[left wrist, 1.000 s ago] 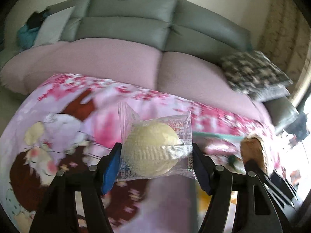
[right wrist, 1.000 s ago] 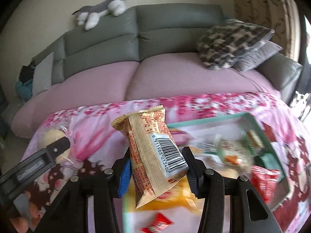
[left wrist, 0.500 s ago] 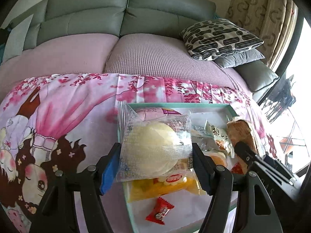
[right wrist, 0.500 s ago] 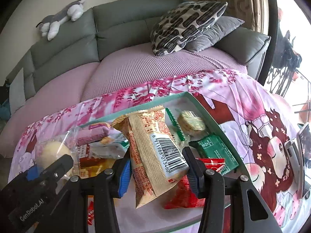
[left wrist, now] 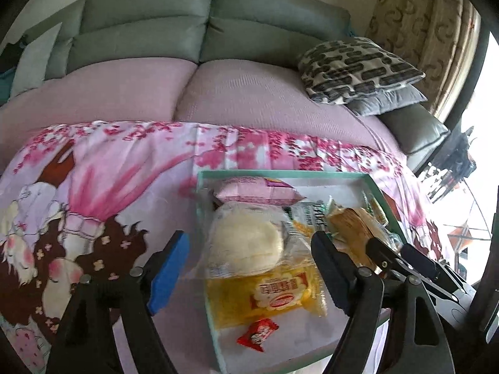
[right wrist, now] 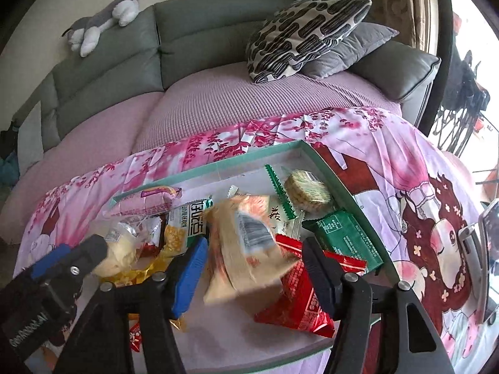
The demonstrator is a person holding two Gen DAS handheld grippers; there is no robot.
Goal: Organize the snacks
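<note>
Pink printed cloth [left wrist: 109, 171] over the bench, spread beneath and ahead of both tools. Teal-rimmed tray [left wrist: 280, 173] just forward of the fingers, crowded with packets.

Tan snack bag [right wrist: 246, 243] lying between the pads of the right tool [right wrist: 253, 246], blurred, tipped onto a red packet [right wrist: 299, 305]; jaws opening, pads clear of it on both sides. Probably light and crinkly, puffed with air, slick foil. Best pinched across the flat middle, not by a sealed end.

Wrapped bun [left wrist: 246, 243] between the fingers of the left tool [left wrist: 249, 243], resting on a yellow packet [left wrist: 265, 296] inside the tray; jaws opening, neither pad pressing. Soft and easily squashed, loose clear film likely to slide. Better taken gently across the widest part.

Small red candy [left wrist: 257, 333] nearer the tool's base, below the yellow packet. Hard, tiny, liable to skate away from the pads.
</note>
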